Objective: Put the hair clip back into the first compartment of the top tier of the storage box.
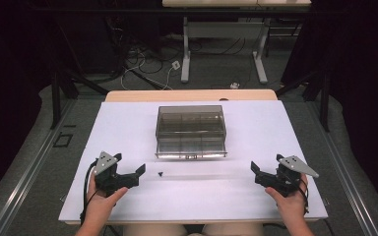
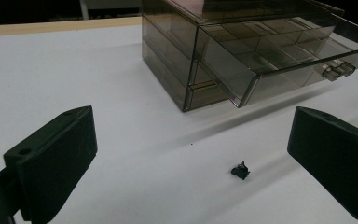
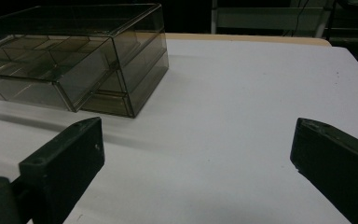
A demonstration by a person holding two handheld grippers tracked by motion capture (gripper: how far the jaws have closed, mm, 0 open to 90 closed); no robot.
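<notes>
**Tiny black part could get knocked away**

Left gripper view first: the small black part (image 2: 240,171) is seen lying on the white table (image 2: 74,70), just ahead of the left gripper (image 2: 191,154), whose jaws are spread wide with nothing gripped. It could easily be flicked off if a jaw is dragged in low. The right gripper (image 3: 196,158) is held low at near right, jaws released too. Farther back, the smoky drawer box (image 1: 191,129) is seen with its drawer pulled out.

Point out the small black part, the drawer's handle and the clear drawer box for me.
small black part (image 2: 240,171): left gripper view, on its dark body lying on the white table.
drawer handle (image 2: 338,70): left gripper view, on the clear pull at the open drawer's front.
drawer box (image 1: 191,114): high view, on its smoky top panel.
</notes>
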